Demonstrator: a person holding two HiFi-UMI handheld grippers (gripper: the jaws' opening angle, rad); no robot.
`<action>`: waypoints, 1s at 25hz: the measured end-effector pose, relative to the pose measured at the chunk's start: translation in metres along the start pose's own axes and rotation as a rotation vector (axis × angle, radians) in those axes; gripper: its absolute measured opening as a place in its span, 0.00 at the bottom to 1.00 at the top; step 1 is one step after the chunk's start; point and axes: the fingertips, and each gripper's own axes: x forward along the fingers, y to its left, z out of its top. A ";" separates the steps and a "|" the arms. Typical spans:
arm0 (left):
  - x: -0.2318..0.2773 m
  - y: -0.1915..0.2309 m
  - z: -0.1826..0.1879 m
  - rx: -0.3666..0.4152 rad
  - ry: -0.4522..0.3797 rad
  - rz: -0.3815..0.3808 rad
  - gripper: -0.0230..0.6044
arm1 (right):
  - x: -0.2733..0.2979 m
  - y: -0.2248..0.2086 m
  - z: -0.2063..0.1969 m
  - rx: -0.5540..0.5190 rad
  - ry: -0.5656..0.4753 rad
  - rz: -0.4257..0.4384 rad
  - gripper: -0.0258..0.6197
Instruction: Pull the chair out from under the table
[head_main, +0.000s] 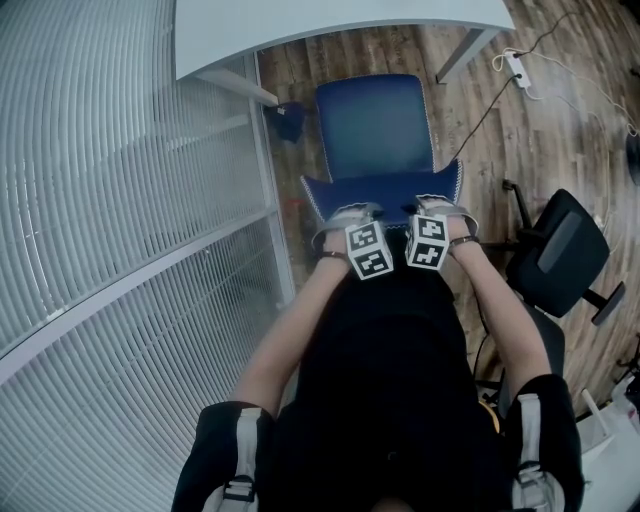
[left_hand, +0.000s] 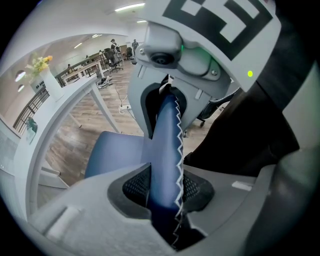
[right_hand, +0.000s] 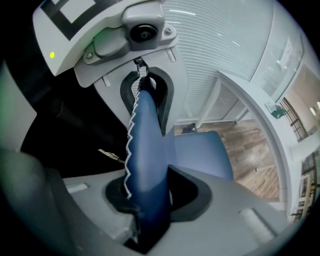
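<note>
Both claws down on the blue chair, side by side at the top edge of its backrest. Left claw clamped on the backrest's zigzag-stitched edge, pads pressing the fabric from both sides; right claw gripping the same edge likewise. Seat lies almost wholly in the open over the wood floor; only its far edge sits at the rim of the white table. Judgement: pull largely done; at most a short further draw back, then release.
</note>
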 end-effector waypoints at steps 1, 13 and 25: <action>0.000 0.000 0.000 0.000 0.000 -0.001 0.20 | 0.000 0.000 0.000 0.001 -0.001 0.001 0.21; -0.003 -0.005 0.000 0.078 -0.033 0.093 0.35 | -0.004 -0.003 -0.003 -0.035 0.000 -0.132 0.27; -0.036 -0.015 -0.005 0.115 -0.117 0.131 0.35 | -0.034 0.011 0.005 0.001 -0.020 -0.206 0.29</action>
